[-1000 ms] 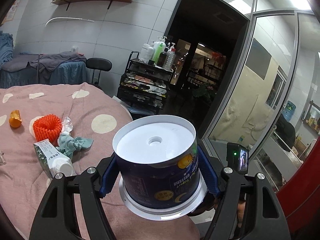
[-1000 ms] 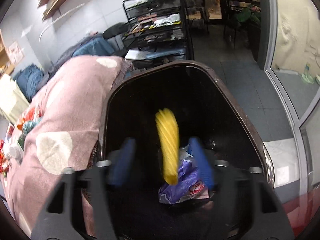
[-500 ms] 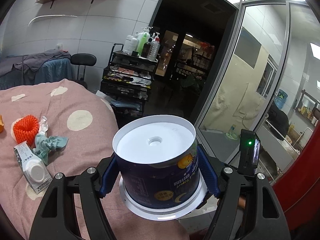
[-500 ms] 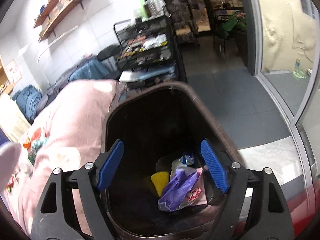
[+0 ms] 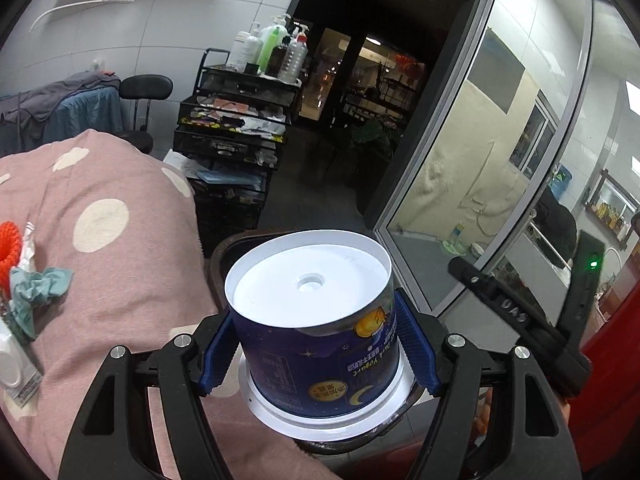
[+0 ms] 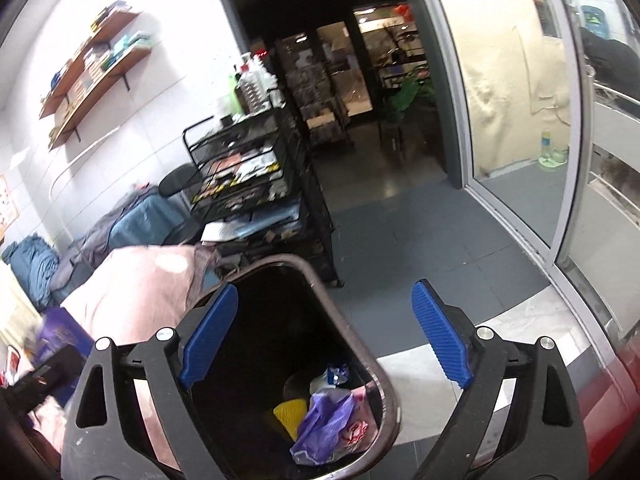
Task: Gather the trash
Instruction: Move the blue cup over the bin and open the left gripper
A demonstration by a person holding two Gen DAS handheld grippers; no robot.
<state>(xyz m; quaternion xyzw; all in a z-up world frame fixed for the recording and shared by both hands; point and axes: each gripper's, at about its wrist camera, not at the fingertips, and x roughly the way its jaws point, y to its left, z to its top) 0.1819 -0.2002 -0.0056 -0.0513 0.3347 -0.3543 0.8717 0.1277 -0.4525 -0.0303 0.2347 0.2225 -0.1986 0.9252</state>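
My left gripper [image 5: 314, 312] is shut on an upside-down dark blue yogurt tub [image 5: 320, 364] with a white base, blue pads pressing its sides. It hangs over the near rim of the brown trash bin [image 5: 218, 256], beside the pink spotted cloth [image 5: 120, 280]. In the right wrist view my right gripper [image 6: 324, 292] hovers above the bin [image 6: 360, 352]. Its jaws are opening and nothing is between them. In the bin lie a yellow piece [image 6: 290, 418] and a purple bag [image 6: 320, 436].
On the cloth at the left lie an orange foam net [image 5: 8, 248], a crumpled teal rag [image 5: 36, 292] and a white carton [image 5: 12, 364]. A black trolley with bottles [image 5: 240, 120] stands behind the bin. A glass door [image 5: 480, 168] is to the right.
The yellow piece left my right gripper and dropped into the bin; that gripper opened wider and rose. My left gripper carried the tub to the right, over the bin's rim.
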